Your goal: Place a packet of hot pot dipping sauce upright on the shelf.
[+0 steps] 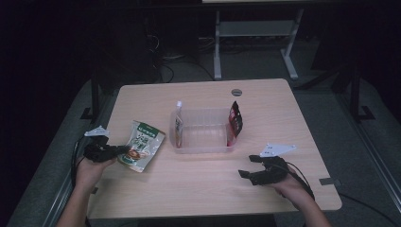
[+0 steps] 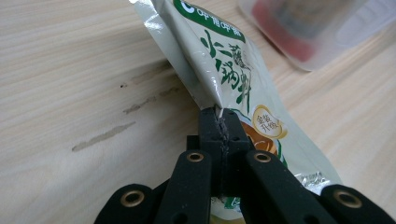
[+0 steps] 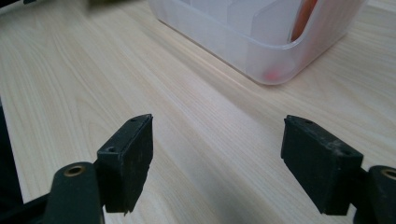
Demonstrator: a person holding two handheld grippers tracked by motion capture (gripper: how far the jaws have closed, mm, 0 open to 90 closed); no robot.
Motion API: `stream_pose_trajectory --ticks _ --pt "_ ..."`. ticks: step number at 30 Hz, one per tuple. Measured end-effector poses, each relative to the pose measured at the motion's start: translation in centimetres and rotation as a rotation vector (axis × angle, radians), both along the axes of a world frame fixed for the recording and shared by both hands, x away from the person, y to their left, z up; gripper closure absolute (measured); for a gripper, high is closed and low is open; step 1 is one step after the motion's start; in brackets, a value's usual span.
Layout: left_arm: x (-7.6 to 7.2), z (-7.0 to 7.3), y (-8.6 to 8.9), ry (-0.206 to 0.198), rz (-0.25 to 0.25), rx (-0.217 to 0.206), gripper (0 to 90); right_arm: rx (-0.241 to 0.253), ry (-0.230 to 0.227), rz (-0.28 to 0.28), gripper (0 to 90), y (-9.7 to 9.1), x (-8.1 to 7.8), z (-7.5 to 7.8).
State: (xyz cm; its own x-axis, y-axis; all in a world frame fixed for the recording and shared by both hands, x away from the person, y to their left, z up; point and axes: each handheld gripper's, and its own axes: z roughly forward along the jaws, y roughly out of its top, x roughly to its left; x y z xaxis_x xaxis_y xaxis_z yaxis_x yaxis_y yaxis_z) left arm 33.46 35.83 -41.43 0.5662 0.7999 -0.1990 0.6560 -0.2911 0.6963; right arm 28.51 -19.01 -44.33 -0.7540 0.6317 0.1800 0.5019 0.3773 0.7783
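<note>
the person's left hand (image 1: 90, 171) comes in low at the tabletop's left edge, its forearm angling up from the bottom, and the left tongs (image 1: 124, 150) are clenched on the lower edge of a pale green seasoning pouch (image 1: 142, 144); the left gripper view shows the jaws pinching its foil seam (image 2: 219, 111), with the pouch slanting up off the wood. the right hand (image 1: 289, 185) rests near the front right of the tabletop, and the right tongs (image 1: 247, 166) are released, jaws wide apart and nothing between them, pointing toward a clear plastic bin (image 1: 202, 144). the bin sits mid-tabletop, a white pouch (image 1: 178, 124) standing at its left end and a red packet (image 1: 235, 119) at its right. the light wood tabletop (image 1: 203, 189) stands on grey floor; beyond it, a white desk frame (image 1: 255, 38) in a dark room.
</note>
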Motion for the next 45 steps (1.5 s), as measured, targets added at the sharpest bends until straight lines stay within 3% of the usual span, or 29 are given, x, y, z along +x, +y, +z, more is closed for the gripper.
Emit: stream_pose_trajectory --ticks 10,19,27,32,38,42,45 --pt "-3.1 2.1 -0.3 -0.034 -0.009 -0.037 90.0 0.004 -0.003 0.008 24.8 0.0 -0.1 0.0" --pt "-5.5 3.4 -0.9 -0.055 -0.082 -0.066 90.0 0.005 -0.008 0.003 22.6 -0.1 0.0 -0.1" --pt "-8.1 3.6 -2.3 -0.069 -0.15 -0.079 90.0 0.0 -0.017 0.003 20.6 0.1 -0.1 0.3" --pt "-9.2 3.7 -4.1 -0.069 -0.215 -0.088 90.0 -0.037 0.008 0.043 17.0 0.5 -0.1 1.1" --pt "-9.6 3.5 -7.0 -0.063 -0.31 -0.094 90.0 0.022 0.041 0.119 16.3 0.9 -0.1 1.4" --pt "-9.2 3.4 -9.2 -0.061 -0.386 -0.091 90.0 0.055 0.068 0.153 15.2 1.1 0.1 1.5" --pt "-8.6 3.4 -10.8 -0.064 -0.436 -0.089 90.0 0.082 0.065 0.177 15.2 1.4 0.2 1.6"
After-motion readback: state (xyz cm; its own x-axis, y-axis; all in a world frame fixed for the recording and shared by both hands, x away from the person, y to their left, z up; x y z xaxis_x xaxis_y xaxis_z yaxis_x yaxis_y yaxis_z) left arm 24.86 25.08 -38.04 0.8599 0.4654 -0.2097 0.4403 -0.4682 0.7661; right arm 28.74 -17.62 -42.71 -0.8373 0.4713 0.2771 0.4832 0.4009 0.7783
